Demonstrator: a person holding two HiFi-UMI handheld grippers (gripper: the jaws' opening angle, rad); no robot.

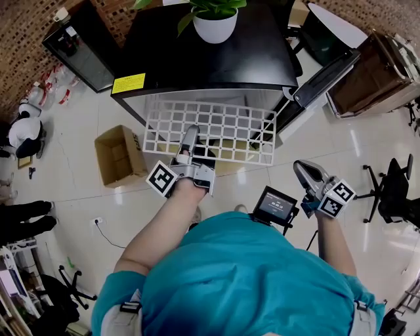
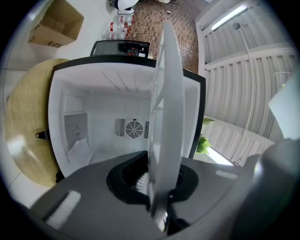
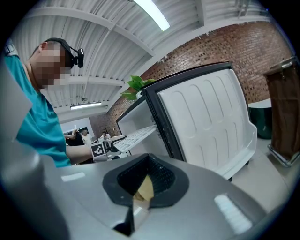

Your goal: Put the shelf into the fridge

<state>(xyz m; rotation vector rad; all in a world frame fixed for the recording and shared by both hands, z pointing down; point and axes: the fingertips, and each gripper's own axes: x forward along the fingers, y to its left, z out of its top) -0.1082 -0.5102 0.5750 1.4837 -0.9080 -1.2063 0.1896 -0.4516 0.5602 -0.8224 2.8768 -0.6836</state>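
A white grid shelf (image 1: 216, 131) hangs level in front of the open black fridge (image 1: 203, 59), its far edge at the opening. My left gripper (image 1: 189, 140) is shut on the shelf's near edge. In the left gripper view the shelf (image 2: 165, 112) runs edge-on up from the jaws of my left gripper (image 2: 159, 216), with the white fridge interior (image 2: 93, 117) and its back fan behind. My right gripper (image 1: 301, 168) hovers off to the right, shut and holding nothing. The right gripper view shows the jaws of my right gripper (image 3: 135, 207) meeting, the fridge door (image 3: 211, 122) swung open, and the shelf (image 3: 137, 135).
A potted plant (image 1: 215, 20) stands on the fridge. An open cardboard box (image 1: 118, 154) lies on the floor to the left. A black cabinet (image 1: 82, 46) is at far left, a brown cabinet (image 1: 374, 72) and an office chair (image 1: 394, 190) at right.
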